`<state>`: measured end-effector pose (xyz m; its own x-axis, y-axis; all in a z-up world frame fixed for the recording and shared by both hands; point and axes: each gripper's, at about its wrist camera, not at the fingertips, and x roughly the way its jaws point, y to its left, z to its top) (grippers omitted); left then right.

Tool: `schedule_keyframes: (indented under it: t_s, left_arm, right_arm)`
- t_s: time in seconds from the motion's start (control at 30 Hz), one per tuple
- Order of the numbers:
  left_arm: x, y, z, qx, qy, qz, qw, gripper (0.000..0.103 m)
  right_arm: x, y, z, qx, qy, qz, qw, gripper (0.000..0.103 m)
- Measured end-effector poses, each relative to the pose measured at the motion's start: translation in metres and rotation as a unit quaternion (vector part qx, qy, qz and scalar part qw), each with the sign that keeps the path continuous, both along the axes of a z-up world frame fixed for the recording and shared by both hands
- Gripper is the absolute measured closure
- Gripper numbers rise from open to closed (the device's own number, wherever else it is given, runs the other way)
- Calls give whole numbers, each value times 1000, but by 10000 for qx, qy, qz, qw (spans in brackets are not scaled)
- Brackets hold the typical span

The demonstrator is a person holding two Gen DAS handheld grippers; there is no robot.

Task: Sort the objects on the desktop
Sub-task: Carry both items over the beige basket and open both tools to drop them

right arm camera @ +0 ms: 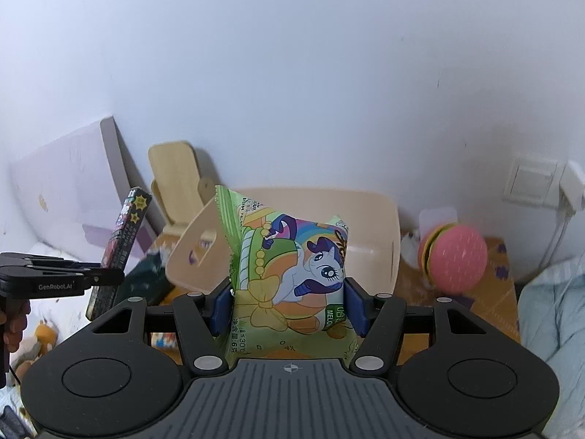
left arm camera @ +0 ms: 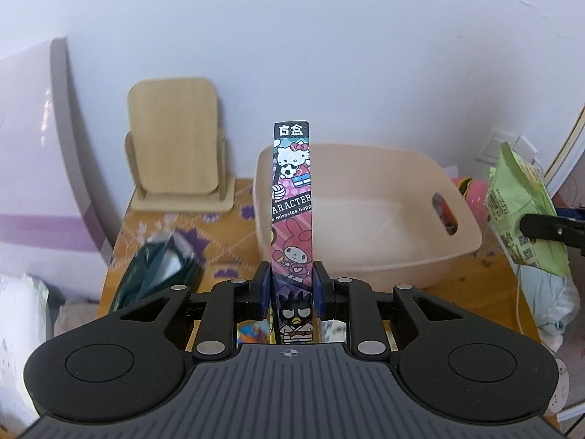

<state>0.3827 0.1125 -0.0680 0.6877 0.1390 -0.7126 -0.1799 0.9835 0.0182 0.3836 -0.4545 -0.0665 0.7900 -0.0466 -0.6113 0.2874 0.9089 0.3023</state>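
**Desk:** What do I have on the left side?

**Operator:** My left gripper (left arm camera: 291, 285) is clamped narrow on a slim cartoon-printed box (left arm camera: 292, 201), blue pads pressed to both of its long faces. The box stands upright between the fingers, lifted clear of the table (left arm camera: 234, 252), with the cream plastic basket (left arm camera: 365, 219) right behind it. From my right wrist camera the same box (right arm camera: 122, 245) shows at the left edge, tilted, with the left gripper (right arm camera: 109, 278) gripping it from the side.

**Desk:** And the right?

**Operator:** My right gripper (right arm camera: 289, 303) holds a puffy green snack packet (right arm camera: 289, 267) printed with a cartoon pony. The jaws stand about half apart, pads pressing into the packet's two sides. It is also off the table, in front of the basket (right arm camera: 380, 226). The left camera catches that packet (left arm camera: 523, 212) at its right edge, pinched by a black finger.

**Desk:** What's in the basket?

**Operator:** What I can see of its floor looks bare; the held items cover part of it.

**Desk:** Anything else on the table?

**Operator:** A dark green foil pouch (left arm camera: 157, 267) lies left of the basket, near a light wooden stand (left arm camera: 175, 142) against the wall. A pink burger-shaped toy (right arm camera: 455, 256) sits right of the basket. The tabletop carries an orange cloth with purple flowers.
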Motion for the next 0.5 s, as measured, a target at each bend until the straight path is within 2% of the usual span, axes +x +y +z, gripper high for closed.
schedule_keyframes:
  t_s: [0.23, 0.5]
  left_arm:
    - [38, -7, 2, 139, -89, -258, 9995, 80]
    - [85, -16, -7, 249, -109, -389, 9989, 80]
  right_arm:
    - [21, -19, 6, -88, -91, -196, 9997, 44]
    - [57, -40, -10, -24, 51, -405, 9992, 44]
